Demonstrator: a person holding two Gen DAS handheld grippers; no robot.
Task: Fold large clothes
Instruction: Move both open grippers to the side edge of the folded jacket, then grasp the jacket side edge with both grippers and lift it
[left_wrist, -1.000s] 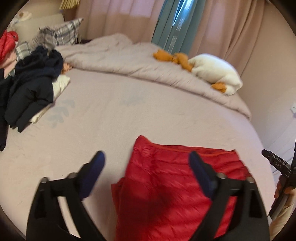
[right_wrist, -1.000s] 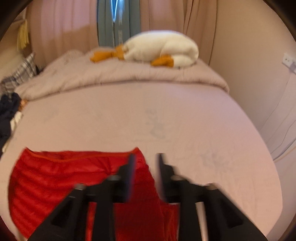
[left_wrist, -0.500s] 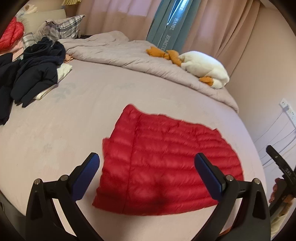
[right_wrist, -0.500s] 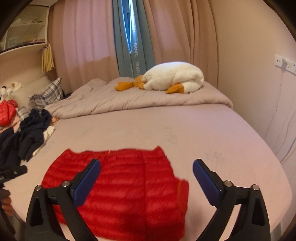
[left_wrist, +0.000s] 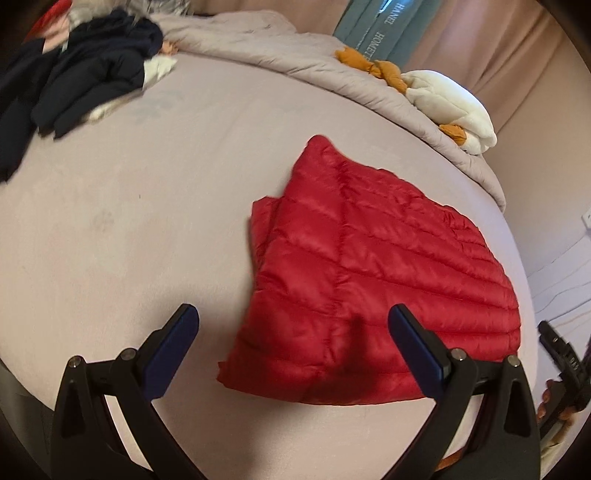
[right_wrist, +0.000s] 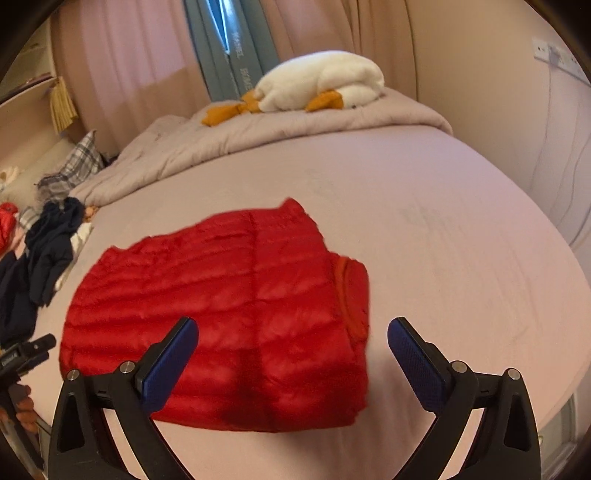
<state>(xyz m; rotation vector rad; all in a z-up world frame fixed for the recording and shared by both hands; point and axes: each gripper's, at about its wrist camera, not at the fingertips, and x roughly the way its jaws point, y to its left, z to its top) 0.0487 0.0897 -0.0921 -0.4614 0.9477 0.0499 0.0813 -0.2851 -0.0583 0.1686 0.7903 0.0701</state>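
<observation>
Jacket (left_wrist: 373, 280) lies folded on bed (left_wrist: 129, 229); left claw (left_wrist: 293, 345) and right claw (right_wrist: 293, 354) gape wide, empty. Next: fetch another garment.

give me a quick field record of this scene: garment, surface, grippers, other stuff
garment: red quilted puffer jacket, folded, lying flat
surface: pale pink bed sheet
left gripper: open, above the jacket's near edge, holding nothing
right gripper: open, holding nothing
other clothes: dark navy clothing pile at the bed's far left
also on bed: white plush goose on the rumpled beige duvet
</observation>
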